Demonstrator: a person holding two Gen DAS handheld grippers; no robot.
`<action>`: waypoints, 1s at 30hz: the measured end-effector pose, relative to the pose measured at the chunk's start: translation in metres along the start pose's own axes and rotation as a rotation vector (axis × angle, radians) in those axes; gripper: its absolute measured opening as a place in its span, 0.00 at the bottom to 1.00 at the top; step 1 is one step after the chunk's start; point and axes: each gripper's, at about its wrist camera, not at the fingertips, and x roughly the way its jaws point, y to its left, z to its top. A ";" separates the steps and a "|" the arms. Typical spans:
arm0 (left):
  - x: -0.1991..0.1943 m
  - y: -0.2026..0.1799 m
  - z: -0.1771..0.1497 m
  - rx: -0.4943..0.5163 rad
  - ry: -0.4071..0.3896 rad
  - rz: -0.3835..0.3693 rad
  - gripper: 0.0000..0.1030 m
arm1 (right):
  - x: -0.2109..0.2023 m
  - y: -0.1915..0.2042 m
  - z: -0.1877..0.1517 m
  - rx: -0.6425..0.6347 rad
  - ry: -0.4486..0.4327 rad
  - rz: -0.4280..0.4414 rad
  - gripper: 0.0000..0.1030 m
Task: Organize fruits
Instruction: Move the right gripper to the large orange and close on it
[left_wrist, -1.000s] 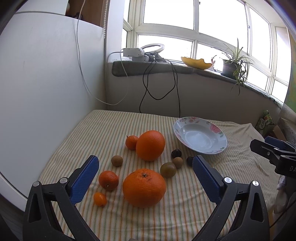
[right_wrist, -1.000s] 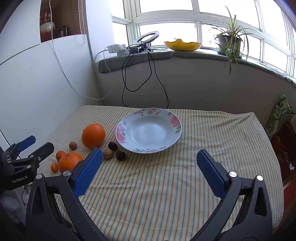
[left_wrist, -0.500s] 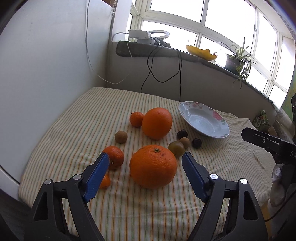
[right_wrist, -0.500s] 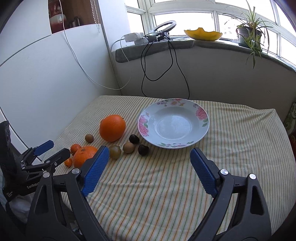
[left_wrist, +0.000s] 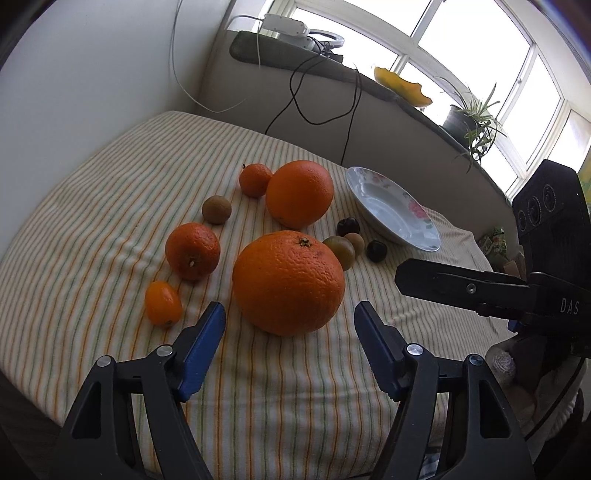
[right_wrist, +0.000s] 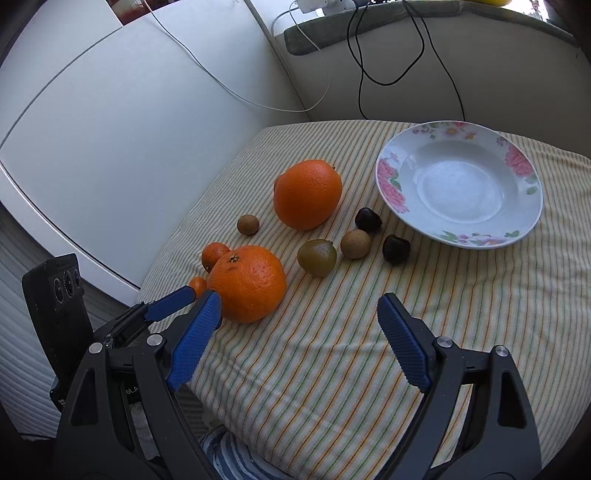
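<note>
Closing left gripper (left_wrist: 290, 315) has neared the big orange (left_wrist: 288, 282)

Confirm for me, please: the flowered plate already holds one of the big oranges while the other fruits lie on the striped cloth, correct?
Not quite: the flowered plate is empty in the right wrist view. Both big oranges lie on the striped cloth with the other fruits.

A cloth (right_wrist: 332, 369) of cream ground with thin orange and green stripes covers the table. Two large round oranges (left_wrist: 288, 282) (left_wrist: 299, 194) are deep orange, as are two small tangerines (left_wrist: 192, 251) (left_wrist: 255, 180). The round shallow china plate (right_wrist: 517, 162), near the cloth's far edge, is white with pink flowers and green leaves. Two small round chestnuts (right_wrist: 396, 249) are dark brown.
</note>
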 end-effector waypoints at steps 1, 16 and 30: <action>0.001 0.000 0.000 -0.003 0.005 -0.005 0.69 | 0.006 0.000 0.000 0.012 0.020 0.016 0.87; 0.015 0.008 0.007 -0.015 0.020 -0.016 0.70 | 0.071 0.006 0.016 0.089 0.152 0.124 0.81; 0.024 0.014 0.005 -0.047 0.033 -0.057 0.69 | 0.094 0.015 0.024 0.089 0.201 0.152 0.73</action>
